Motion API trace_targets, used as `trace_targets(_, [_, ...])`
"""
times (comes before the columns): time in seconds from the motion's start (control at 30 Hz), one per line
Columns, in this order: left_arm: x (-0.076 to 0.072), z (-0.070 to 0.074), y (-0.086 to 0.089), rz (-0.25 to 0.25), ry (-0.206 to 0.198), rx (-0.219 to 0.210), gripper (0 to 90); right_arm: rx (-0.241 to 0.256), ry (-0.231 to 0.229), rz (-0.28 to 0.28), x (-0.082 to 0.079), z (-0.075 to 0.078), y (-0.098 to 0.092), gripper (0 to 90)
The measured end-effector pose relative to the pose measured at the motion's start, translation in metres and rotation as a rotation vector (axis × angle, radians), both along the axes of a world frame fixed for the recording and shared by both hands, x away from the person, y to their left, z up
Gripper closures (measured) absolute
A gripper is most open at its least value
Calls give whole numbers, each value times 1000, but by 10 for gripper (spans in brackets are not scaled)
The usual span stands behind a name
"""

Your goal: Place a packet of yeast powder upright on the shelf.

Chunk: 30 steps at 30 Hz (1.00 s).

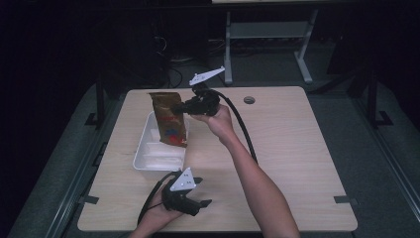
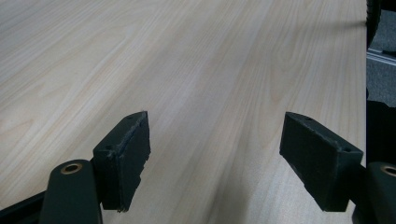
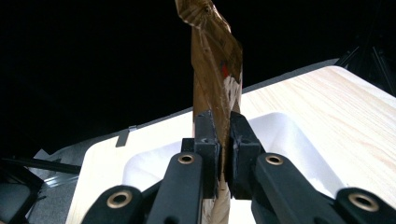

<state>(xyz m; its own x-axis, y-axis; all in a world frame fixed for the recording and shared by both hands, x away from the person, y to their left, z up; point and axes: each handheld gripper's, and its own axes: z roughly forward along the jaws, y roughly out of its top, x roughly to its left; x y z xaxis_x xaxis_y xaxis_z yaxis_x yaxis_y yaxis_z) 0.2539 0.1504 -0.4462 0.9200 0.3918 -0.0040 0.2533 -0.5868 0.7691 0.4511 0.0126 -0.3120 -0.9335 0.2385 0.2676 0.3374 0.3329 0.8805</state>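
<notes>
Pinching a crinkled brown foil pouch [image 1: 167, 119] – right claw [image 1: 179, 107] above white rectangular tray [image 1: 143, 153], left claw [image 2: 215, 158] released over pale woodgrain table [image 1: 287, 144].

The high view looks forward and down from the near side over the whole table [image 1: 277, 148]. The left gripper view skims low and close across bare tabletop. The right gripper view looks closely along its jaws, sharing the white tray [image 3: 299, 135] with the high view.
</notes>
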Motion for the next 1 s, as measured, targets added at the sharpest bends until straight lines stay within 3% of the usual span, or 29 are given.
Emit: trace_targets(1.0, [-1, -1, -1, -10, -3, 11, 236, -53, 31, 28, 3, -32, 39, 840])
